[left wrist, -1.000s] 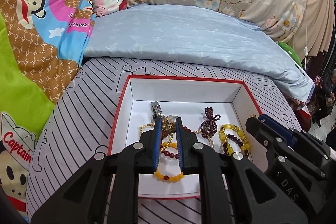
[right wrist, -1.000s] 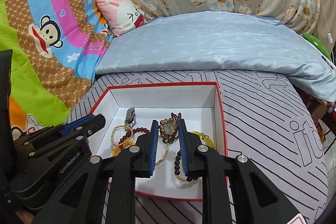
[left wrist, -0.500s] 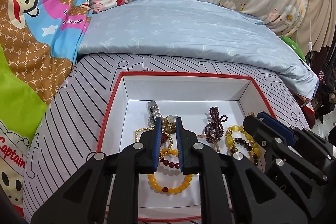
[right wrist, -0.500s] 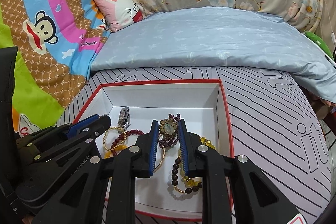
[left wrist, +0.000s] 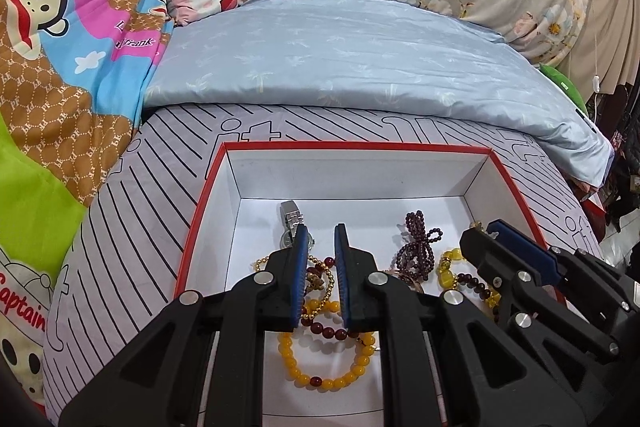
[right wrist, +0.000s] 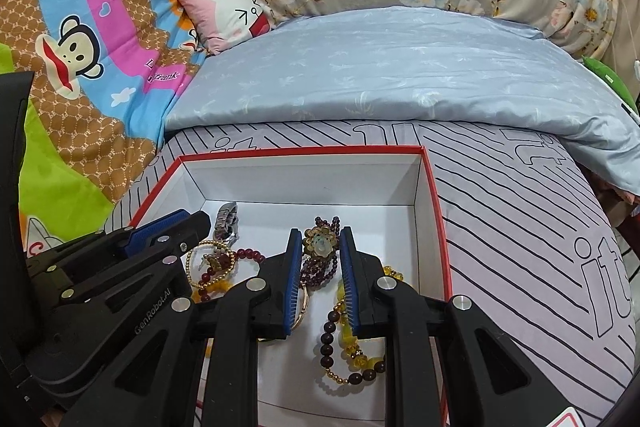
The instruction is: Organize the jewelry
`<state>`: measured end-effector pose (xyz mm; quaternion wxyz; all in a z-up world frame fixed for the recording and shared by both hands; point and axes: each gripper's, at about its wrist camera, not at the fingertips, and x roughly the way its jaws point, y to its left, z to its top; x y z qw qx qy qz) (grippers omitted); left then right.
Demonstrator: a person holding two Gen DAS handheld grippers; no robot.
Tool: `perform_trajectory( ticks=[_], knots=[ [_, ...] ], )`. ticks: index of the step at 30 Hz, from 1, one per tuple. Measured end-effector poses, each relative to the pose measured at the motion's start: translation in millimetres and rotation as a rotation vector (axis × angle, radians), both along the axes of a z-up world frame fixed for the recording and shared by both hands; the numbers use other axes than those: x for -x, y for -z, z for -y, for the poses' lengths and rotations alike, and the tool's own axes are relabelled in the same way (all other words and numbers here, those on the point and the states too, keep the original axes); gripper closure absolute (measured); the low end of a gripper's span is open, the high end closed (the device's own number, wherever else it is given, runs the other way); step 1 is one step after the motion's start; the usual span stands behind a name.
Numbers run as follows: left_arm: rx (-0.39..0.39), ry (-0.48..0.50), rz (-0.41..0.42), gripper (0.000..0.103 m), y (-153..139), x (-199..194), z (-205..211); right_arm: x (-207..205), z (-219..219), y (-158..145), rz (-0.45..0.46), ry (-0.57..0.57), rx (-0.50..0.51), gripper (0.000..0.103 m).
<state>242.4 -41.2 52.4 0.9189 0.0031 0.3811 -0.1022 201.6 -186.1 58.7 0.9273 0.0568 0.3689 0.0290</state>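
**Both grippers lower over the tangled jewelry**

The jewelry sits heaped in the white box [left wrist: 352,183], toward its near wall. The strands are light, limp and slippery, and look tangled; the yellow bead bracelet [left wrist: 328,367] lies freest, so a pinch across its loop seems safest. The left gripper [left wrist: 322,239] and right gripper [right wrist: 320,241] hover narrowly parted above the pile, grasping nothing. Compared with a second ago, both sit closer to the box, which fills more of each view.
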Motion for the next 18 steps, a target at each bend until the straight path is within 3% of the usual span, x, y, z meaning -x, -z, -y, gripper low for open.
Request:
perform_trajectory(
  ticks=[5, 9, 18],
  knots=[
    [0.002, -0.005, -0.004, 0.089, 1, 0, 0, 0, 0, 1, 0.0, 0.003, 0.002, 0.08],
    [-0.002, -0.034, -0.001, 0.07, -2, 2, -4, 3, -1, -1, 0.009, 0.005, 0.011, 0.074],
    [-0.011, -0.043, 0.014, 0.07, -8, 12, -10, 15, -3, -11, 0.016, 0.017, 0.023, 0.066]
  ],
)
